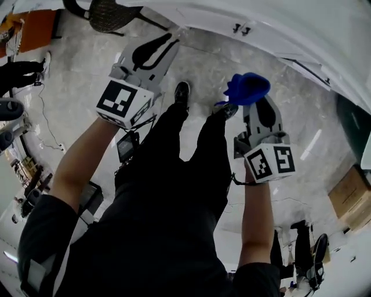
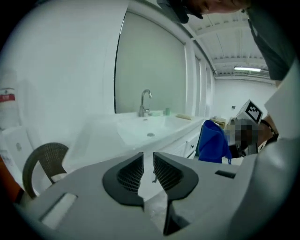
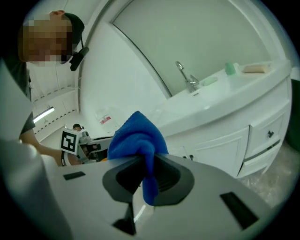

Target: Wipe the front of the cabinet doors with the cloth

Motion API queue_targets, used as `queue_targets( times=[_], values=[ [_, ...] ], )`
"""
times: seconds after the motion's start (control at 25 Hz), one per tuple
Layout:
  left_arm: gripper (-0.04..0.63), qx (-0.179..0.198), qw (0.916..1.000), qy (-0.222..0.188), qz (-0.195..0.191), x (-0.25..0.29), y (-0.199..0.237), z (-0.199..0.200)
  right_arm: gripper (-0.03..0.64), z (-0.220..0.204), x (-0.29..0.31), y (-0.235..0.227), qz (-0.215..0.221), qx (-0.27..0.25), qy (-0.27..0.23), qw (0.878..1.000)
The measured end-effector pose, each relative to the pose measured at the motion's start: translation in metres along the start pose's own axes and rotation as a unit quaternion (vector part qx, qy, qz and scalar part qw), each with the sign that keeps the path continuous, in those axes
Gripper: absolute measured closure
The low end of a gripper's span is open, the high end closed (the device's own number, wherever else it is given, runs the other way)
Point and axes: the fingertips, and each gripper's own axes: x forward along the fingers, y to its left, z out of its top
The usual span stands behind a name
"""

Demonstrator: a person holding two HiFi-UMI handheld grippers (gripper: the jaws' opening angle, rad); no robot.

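A bunched blue cloth (image 1: 247, 88) sticks up from my right gripper (image 1: 255, 108), which is shut on it; in the right gripper view the cloth (image 3: 136, 136) hangs down between the pads. The white cabinet doors (image 3: 220, 145) under the basin stand a short way ahead of that gripper, apart from the cloth. In the head view the cabinet (image 1: 278, 29) runs along the top right. My left gripper (image 1: 167, 39) is held up at the left, jaws nearly together with nothing between them. From the left gripper (image 2: 147, 161) I see the cloth (image 2: 212, 140) off to the right.
A wicker chair (image 1: 110, 14) stands left of the cabinet, also the chair (image 2: 44, 164) in the left gripper view. On top of the cabinet are a basin and a faucet (image 3: 187, 79). A cardboard box (image 1: 353, 197) lies on the floor at the right.
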Motion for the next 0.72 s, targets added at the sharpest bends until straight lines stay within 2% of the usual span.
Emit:
queue_targets(
  times=[0.16, 0.32, 0.56, 0.72],
  values=[
    [0.528, 0.008, 0.9990, -0.035, 0.028, -0.055, 0.011, 0.057, 0.575, 0.052, -0.018, 0.082, 0.032, -0.054, -0.021, 0.998],
    [0.528, 0.010, 0.9973, -0.060, 0.042, -0.091, 0.022, 0.076, 0.574, 0.079, -0.032, 0.130, 0.041, -0.088, -0.030, 0.995],
    [0.528, -0.048, 0.9922, -0.090, 0.072, -0.140, 0.055, 0.079, 0.575, 0.100, -0.041, 0.188, 0.037, -0.112, -0.046, 0.992],
    [0.528, -0.077, 0.9883, -0.107, 0.076, -0.153, 0.070, 0.084, 0.575, 0.114, -0.039, 0.211, 0.024, -0.150, -0.059, 0.987]
  ],
)
